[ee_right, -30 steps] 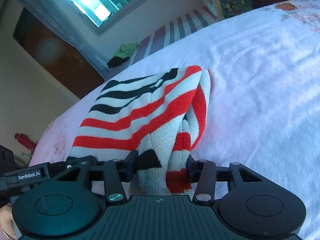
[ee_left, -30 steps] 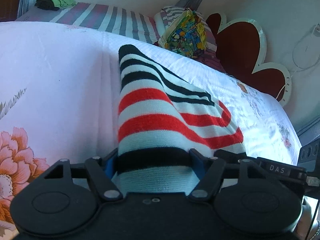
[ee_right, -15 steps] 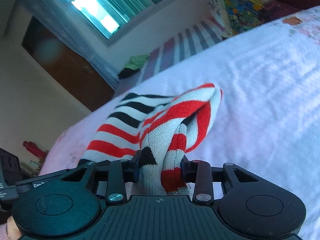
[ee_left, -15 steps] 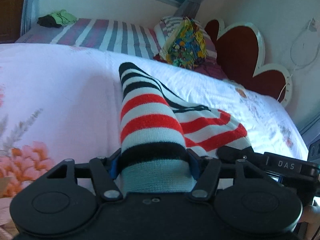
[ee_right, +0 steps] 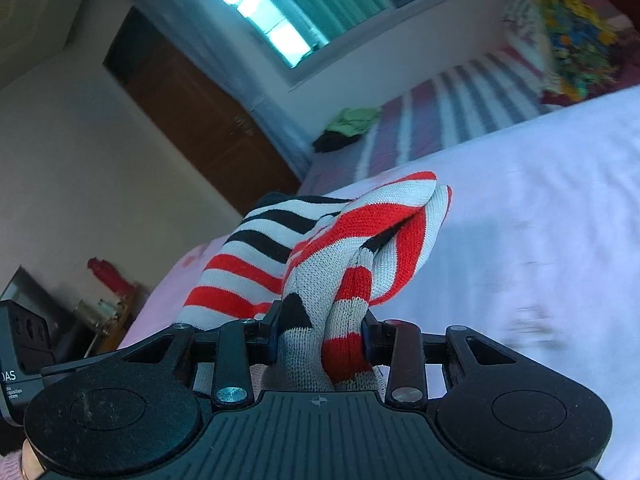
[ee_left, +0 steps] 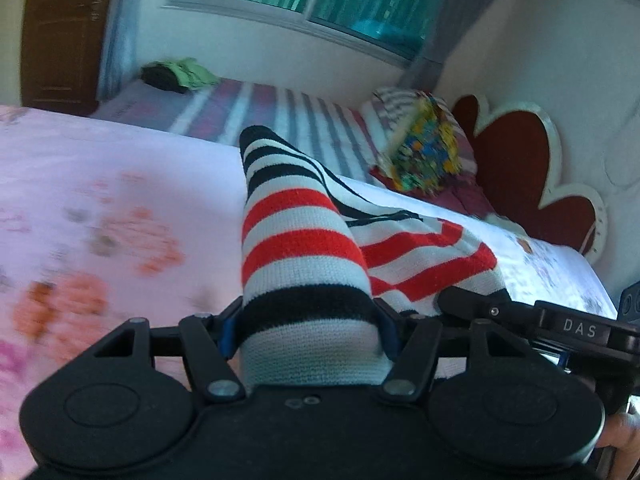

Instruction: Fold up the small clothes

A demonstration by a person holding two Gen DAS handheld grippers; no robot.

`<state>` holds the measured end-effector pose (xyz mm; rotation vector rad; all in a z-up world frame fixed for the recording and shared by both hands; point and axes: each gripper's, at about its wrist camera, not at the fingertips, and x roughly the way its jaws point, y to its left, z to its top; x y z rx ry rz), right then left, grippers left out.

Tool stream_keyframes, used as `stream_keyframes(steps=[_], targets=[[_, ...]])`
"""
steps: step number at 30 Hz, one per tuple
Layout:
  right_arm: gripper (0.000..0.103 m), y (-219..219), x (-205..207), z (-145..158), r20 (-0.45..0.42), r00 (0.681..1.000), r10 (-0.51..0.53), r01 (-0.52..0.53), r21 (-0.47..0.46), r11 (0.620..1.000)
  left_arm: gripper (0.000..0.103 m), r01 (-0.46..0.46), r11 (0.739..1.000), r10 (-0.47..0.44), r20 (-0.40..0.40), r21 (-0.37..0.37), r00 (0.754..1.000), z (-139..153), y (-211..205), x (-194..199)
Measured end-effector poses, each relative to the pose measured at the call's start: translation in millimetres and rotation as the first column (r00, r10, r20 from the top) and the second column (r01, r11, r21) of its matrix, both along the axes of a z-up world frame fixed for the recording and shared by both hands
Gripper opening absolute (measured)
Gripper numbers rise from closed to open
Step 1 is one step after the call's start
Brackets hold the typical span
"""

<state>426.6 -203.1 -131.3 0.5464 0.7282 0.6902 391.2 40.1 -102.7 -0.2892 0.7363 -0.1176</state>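
Observation:
A small knitted garment [ee_left: 300, 248] with red, black and pale stripes is held up off the pink and white bed sheet [ee_left: 100, 200]. My left gripper [ee_left: 308, 328] is shut on one bunched end of it. My right gripper [ee_right: 320, 336] is shut on another bunched part of the garment [ee_right: 352, 248]. The cloth hangs in a fold between the two grippers. The right gripper's body also shows at the right edge of the left wrist view [ee_left: 560, 324].
A striped blanket [ee_left: 280, 116] lies at the far side of the bed, with a green and black cloth pile [ee_left: 176, 74] on it. A colourful pillow [ee_left: 424, 152] and a red heart-shaped headboard [ee_left: 516, 168] stand at the right. A brown door [ee_right: 208, 120] is behind.
Both grippers have lifted the garment higher off the bed and tilted upward, so more of the window and walls shows. The garment has bunched together more between them.

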Motion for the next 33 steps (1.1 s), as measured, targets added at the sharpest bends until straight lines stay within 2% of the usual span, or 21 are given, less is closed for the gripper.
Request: stream_keyframes(steps=[5, 10, 13, 15, 16, 17, 19, 21, 23, 26, 29, 33], targets=[[0.036, 100.6, -2.2, -4.4, 0.013, 1.0, 0.006, -0.006, -0.009, 1.0, 0.062, -0.018, 1.0, 0.018, 0.01, -0.019, 1.0, -6.5, 87.6, -2.9], [0.036, 192.8, 2.4, -20.7, 0.006, 1.0, -0.004, 0.004, -0.019, 1.0, 0.062, -0.019, 1.0, 0.019, 0.002, -0.002, 1.0, -17.7, 160.1, 8.4], [0.036, 228.4, 9.5, -37.1, -0.016, 1.0, -0.001, 0.0, -0.039, 0.999, 0.063, -0.02, 1.0, 0.02, -0.015, -0.004, 1.0, -32.7, 191.2, 16.1], [0.036, 239.7, 16.1, -52.7, -0.059, 0.998, 0.006, -0.01, -0.065, 0.998, 0.065, -0.019, 1.0, 0.02, -0.042, 0.017, 0.999, -52.7, 205.1, 17.1], [0.036, 245.3, 18.4, -62.5, -0.09, 0.996, -0.001, -0.007, -0.09, 0.996, 0.069, -0.022, 1.0, 0.024, -0.072, 0.019, 0.997, -66.1, 210.2, 17.2], [0.042, 245.0, 18.7, -71.8, -0.106, 0.994, -0.016, 0.006, -0.089, 0.996, 0.074, -0.027, 1.0, 0.027, -0.054, -0.009, 0.998, -74.2, 214.1, 12.9], [0.056, 235.1, 19.6, -81.5, -0.15, 0.987, -0.058, 0.05, -0.055, 0.997, 0.074, -0.026, 0.999, 0.024, -0.05, -0.027, 0.998, -74.7, 217.0, 9.9], [0.056, 227.7, 20.8, -78.2, -0.142, 0.987, -0.072, 0.062, -0.074, 0.995, 0.072, -0.025, 0.999, 0.023, -0.062, -0.031, 0.998, -67.3, 216.6, 12.1], [0.056, 225.4, 20.3, -63.5, -0.094, 0.992, -0.089, 0.078, -0.117, 0.99, 0.07, -0.039, 0.999, 0.038, -0.043, -0.012, 0.998, -56.9, 222.2, 6.7], [0.051, 226.4, 18.5, -34.4, 0.005, 0.993, -0.115, 0.115, -0.134, 0.984, 0.068, -0.039, 0.999, 0.039, 0.018, -0.003, 0.999, -37.9, 225.6, -2.3], [0.049, 244.1, 27.0, -13.2, 0.099, 0.993, -0.067, 0.083, -0.164, 0.983, 0.068, -0.02, 1.0, 0.019, 0.014, 0.015, 1.0, -30.6, 215.5, 17.6], [0.044, 284.3, 48.3, -27.7, 0.077, 0.997, 0.01, 0.008, -0.238, 0.971, 0.069, -0.054, 0.993, 0.058, -0.032, 0.104, 0.998, -49.7, 202.6, 43.7]])
